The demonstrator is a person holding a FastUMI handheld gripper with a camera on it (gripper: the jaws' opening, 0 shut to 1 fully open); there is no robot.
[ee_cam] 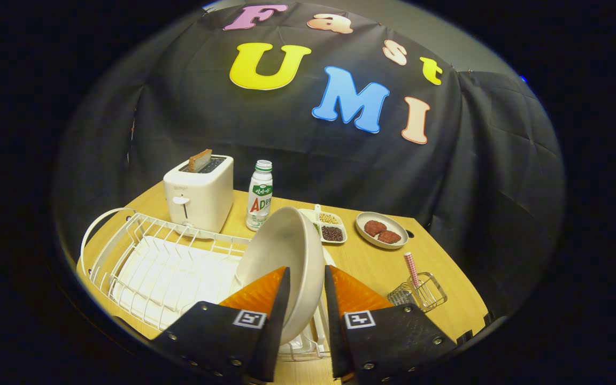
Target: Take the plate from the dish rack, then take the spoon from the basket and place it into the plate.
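Note:
A cream plate [281, 246] stands on edge at the right end of the white wire dish rack [126, 235]. My gripper [307, 270] is shut on the plate, one finger on its inner face and the other on its back. Whether the plate's lower rim still rests in the rack is hidden by the fingers. To the right of the fingers, a small wire basket [425, 294] sits on the wooden table [372, 262]. A spoon with a pink checked handle [411, 269] stands upright in the basket.
Behind the rack stand a white toaster [199, 195] holding a slice of toast [200, 159] and a white bottle [260, 195]. Beyond the plate lie a small divided dish of beans [330, 227] and an oval dish with two brown patties [381, 230].

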